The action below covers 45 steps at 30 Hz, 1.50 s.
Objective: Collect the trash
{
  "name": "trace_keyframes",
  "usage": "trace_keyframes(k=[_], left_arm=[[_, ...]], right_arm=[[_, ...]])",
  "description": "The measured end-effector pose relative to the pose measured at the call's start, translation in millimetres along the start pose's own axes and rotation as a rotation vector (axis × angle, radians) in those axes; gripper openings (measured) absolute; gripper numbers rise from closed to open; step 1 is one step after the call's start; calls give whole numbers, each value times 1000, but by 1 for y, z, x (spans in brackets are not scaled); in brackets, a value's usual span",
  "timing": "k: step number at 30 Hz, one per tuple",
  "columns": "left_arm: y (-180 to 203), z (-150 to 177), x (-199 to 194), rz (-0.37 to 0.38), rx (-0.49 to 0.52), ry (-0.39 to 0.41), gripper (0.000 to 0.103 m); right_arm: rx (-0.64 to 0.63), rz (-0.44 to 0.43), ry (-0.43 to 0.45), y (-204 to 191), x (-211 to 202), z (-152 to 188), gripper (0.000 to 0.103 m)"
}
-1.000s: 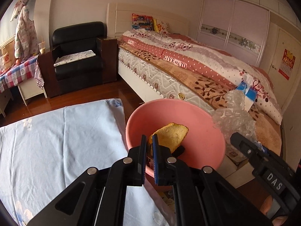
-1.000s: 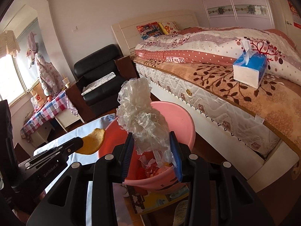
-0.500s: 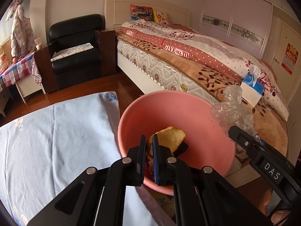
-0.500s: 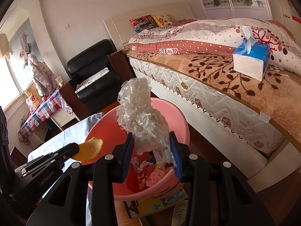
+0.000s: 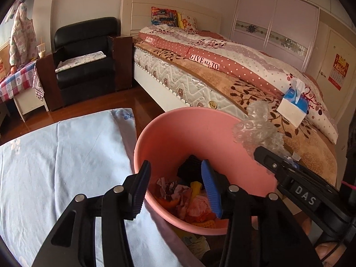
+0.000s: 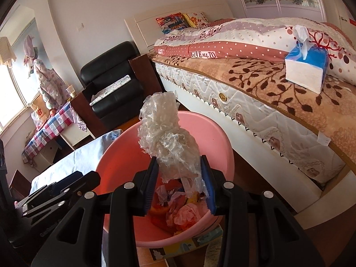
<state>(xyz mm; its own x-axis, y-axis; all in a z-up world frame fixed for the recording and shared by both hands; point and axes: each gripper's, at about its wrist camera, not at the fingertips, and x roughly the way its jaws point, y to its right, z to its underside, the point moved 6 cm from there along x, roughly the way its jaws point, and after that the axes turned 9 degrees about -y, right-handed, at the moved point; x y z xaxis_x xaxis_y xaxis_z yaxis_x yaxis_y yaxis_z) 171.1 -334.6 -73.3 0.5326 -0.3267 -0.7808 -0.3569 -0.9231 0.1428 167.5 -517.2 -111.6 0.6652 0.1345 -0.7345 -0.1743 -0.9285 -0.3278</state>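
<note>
Left tool [image 5: 175, 188] hanging over pink bin [image 5: 178, 133], jaws just sprung apart, empty. Right tool [image 6: 179, 183] clamping crumpled plastic wrap [image 6: 165, 133]; lowering inside rim before releasing advisable.

This is a bedroom in a home. A big bed [image 5: 222, 71] with a spotty blanket [image 5: 240, 60] fills the far right side, with pillows [image 5: 171, 19] at its head. A black armchair [image 5: 86, 55] sits far left of the bed. Closet doors [image 5: 273, 22] stand behind, and a calendar [image 5: 339, 71] hangs on the right.
</note>
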Motion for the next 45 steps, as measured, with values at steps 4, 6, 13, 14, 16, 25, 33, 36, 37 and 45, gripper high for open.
trace_keyframes(k=[4,6,13,14,16,25,33,36,37,45], left_arm=[[-1,1,-2,4,-5,0,48],[-2,3,-3,4,-9,-3,49],[-6,8,-5,-3,-17,-9,52],[-6,9,-6,-4,-18,-8,52],[-8,10,-7,-7,-18,-5,53],[-10,15,-16,-23,-17,4,54],[-18,22,-31,-44,-28,12,56],[-22,26,-40,-54,-30,22,57],[-23,27,-42,-55,-31,24,57],[-39,40,-67,-75,-55,42,58]], right_arm=[[-3,-3,-5,-2,4,0,38],[-1,-7,-8,-3,7,0,39],[35,-41,-28,-1,17,1,48],[37,-40,-28,-1,18,1,50],[35,-46,-27,-2,18,1,54],[9,-49,-10,-10,5,5,55],[-10,-75,18,-21,-20,14,56],[-18,-78,34,-27,-32,21,56],[-22,-79,40,-29,-36,23,56],[-72,-67,69,-52,-58,41,56]])
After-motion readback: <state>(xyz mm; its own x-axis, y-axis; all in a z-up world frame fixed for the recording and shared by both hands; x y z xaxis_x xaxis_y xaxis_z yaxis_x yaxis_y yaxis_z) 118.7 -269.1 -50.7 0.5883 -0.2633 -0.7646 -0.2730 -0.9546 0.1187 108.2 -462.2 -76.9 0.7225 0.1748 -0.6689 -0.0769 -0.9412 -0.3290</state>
